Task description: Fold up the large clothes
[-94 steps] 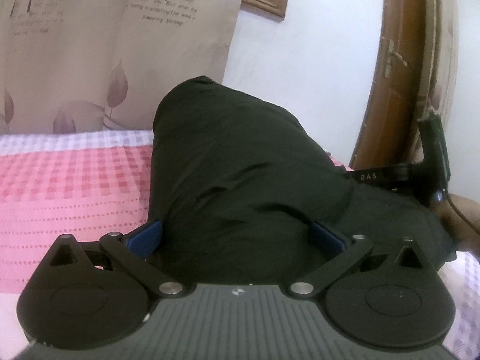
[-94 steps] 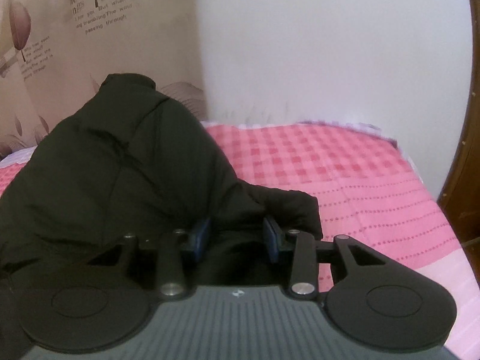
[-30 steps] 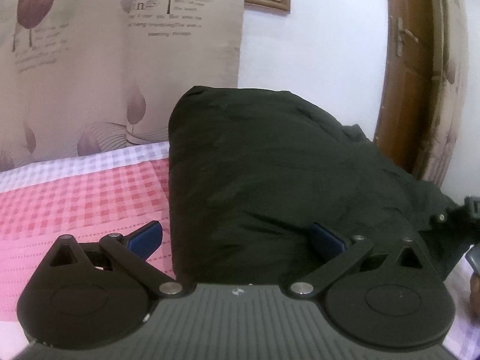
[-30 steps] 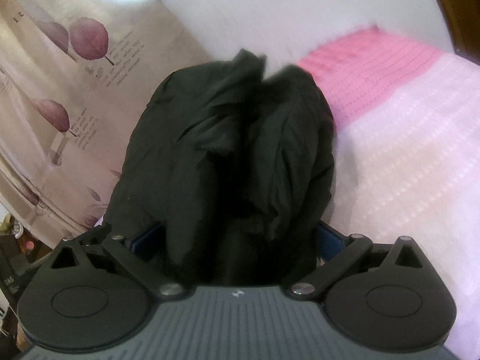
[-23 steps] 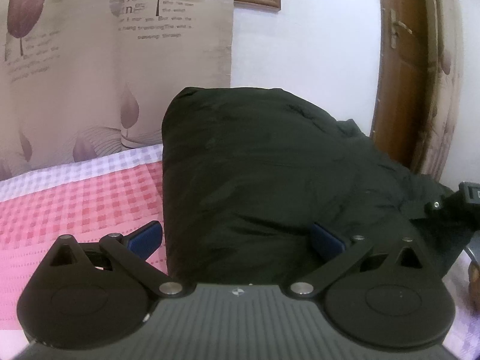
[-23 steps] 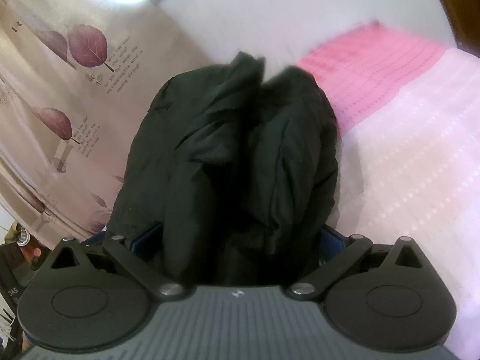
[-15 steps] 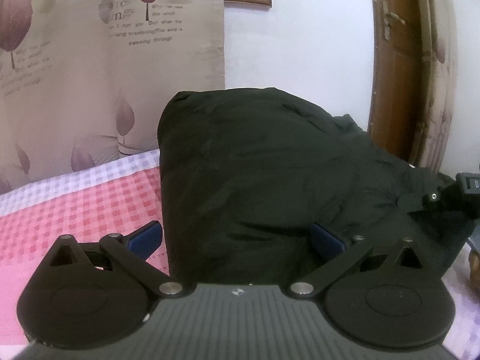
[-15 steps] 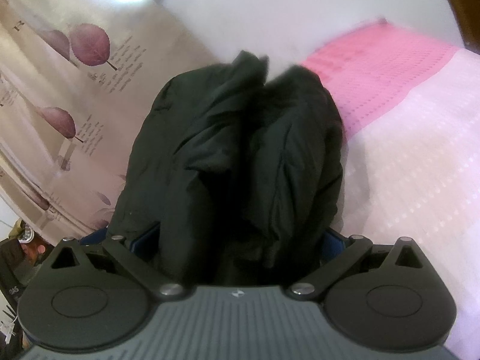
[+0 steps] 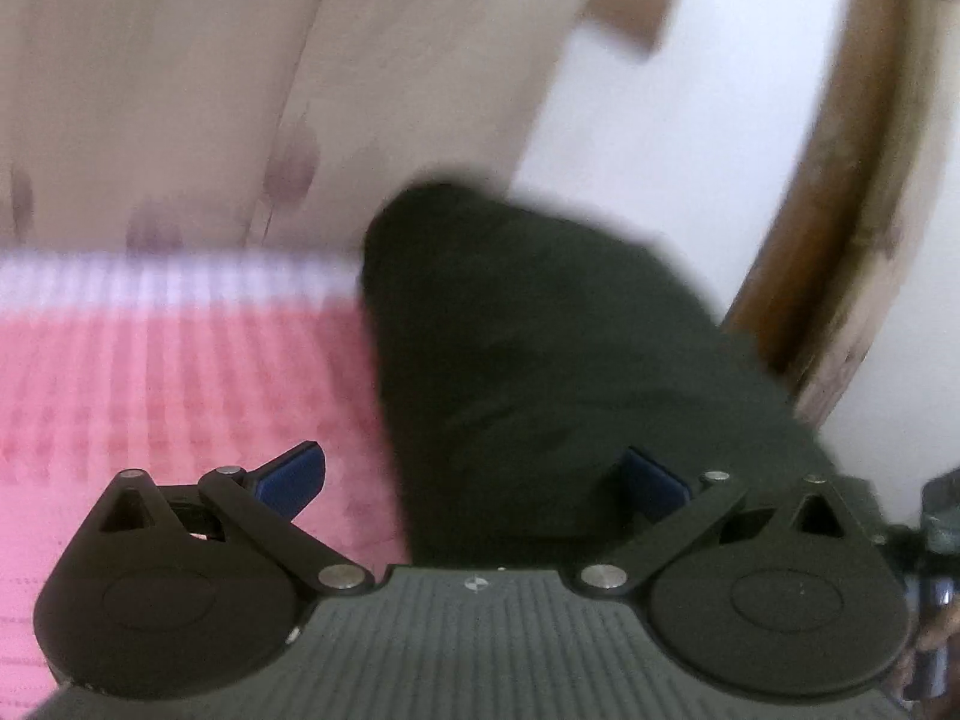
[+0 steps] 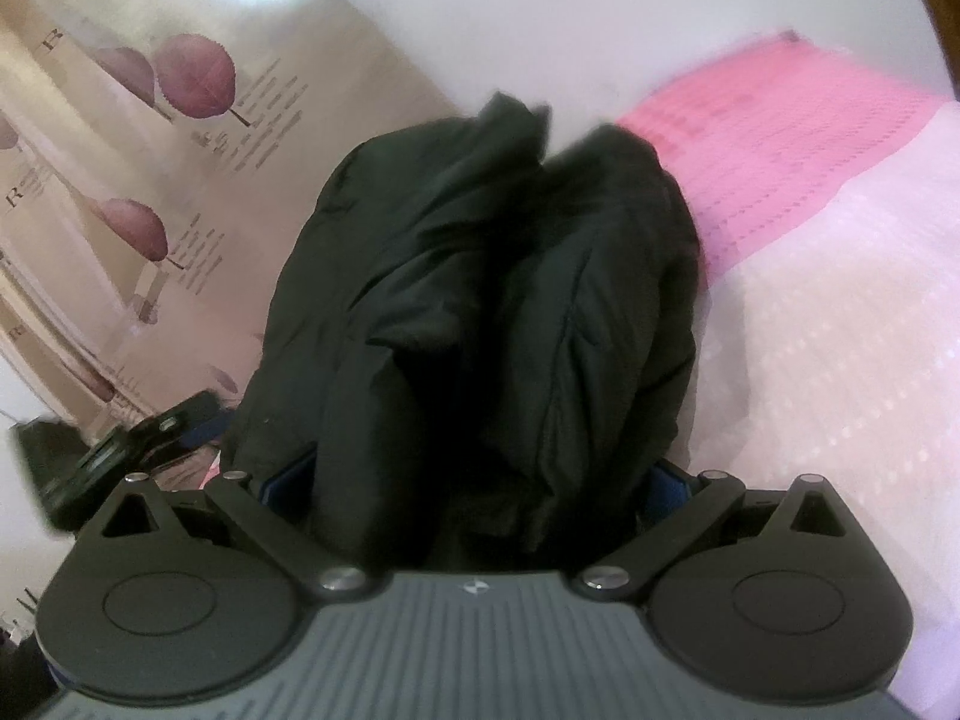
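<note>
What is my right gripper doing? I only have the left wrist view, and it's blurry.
Observer: The right gripper has its jaws wide, and a thick bundle of the black jacket fills the gap.
Operator: Is the jacket lying flat there?
Observer: No, it is bunched into two lobes with a dark crease between them.
Operator: What is on its right?
Observer: The bedspread, pale pink nearby and brighter pink farther off.

Left wrist view heavily motion-blurred; curtain (image 9: 180, 90) and bedsheet (image 9: 180, 390) smeared. Right wrist view sharper, blown-out glare far left at top, fisheye bending at edges.
</note>
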`<state>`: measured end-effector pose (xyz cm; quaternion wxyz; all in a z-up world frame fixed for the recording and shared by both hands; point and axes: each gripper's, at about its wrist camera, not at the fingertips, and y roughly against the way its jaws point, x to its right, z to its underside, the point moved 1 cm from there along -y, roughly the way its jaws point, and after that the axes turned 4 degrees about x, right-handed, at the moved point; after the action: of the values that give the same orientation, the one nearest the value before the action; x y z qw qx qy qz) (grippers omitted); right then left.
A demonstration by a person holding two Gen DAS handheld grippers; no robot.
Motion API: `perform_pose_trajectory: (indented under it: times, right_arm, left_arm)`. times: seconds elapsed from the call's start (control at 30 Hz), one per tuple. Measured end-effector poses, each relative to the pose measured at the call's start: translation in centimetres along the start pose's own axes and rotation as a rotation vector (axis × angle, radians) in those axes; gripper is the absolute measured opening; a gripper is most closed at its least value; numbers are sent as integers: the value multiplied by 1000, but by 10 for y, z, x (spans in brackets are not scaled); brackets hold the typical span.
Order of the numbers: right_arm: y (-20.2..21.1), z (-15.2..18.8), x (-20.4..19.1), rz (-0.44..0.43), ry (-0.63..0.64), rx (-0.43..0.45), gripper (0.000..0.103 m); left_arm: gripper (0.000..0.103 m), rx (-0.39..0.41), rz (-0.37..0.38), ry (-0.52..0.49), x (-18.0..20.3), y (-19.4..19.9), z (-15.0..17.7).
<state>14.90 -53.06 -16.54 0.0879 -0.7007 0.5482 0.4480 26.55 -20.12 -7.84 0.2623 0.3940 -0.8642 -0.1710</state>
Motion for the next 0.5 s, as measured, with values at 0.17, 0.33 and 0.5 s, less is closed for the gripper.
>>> perform_pose_trajectory:
  times: [0.17, 0.33, 0.5]
  right_arm:
    - [-6, -4, 2, -21, 4, -6, 103]
    - [-22, -5, -7, -18, 2, -2, 79]
    - [-22, -4, -50, 18, 124, 39, 49]
  left_arm:
    - [103, -175, 307, 147, -20, -47, -1]
    - [92, -138, 360, 170, -19, -57, 5]
    - [64, 10, 272, 67, -10, -13, 1]
